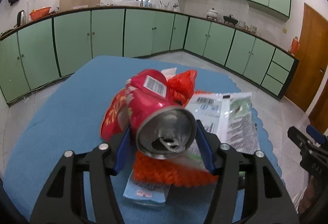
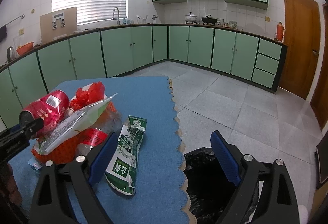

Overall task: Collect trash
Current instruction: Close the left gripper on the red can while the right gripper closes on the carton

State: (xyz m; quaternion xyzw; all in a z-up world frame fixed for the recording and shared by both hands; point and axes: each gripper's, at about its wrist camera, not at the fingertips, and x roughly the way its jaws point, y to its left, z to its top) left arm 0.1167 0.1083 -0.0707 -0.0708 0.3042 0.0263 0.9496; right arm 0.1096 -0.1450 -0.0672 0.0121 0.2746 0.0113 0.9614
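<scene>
The left gripper (image 1: pixel 164 140) pinches the crushed red can (image 1: pixel 155 111) above the trash pile on the worktop (image 1: pixel 61 111), so hold firm until over the black bag (image 2: pixel 207 181), where the right gripper (image 2: pixel 164 160) waits spread, empty.

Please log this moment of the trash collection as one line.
left gripper: around red can, above trash pile | right gripper: open, empty | green carton: on blue mat | black bag: beside table

Left claw (image 1: pixel 164 140) angled downward, jaws clamped; right claw (image 2: pixel 164 160) angled downward, jaws spread wide.
</scene>
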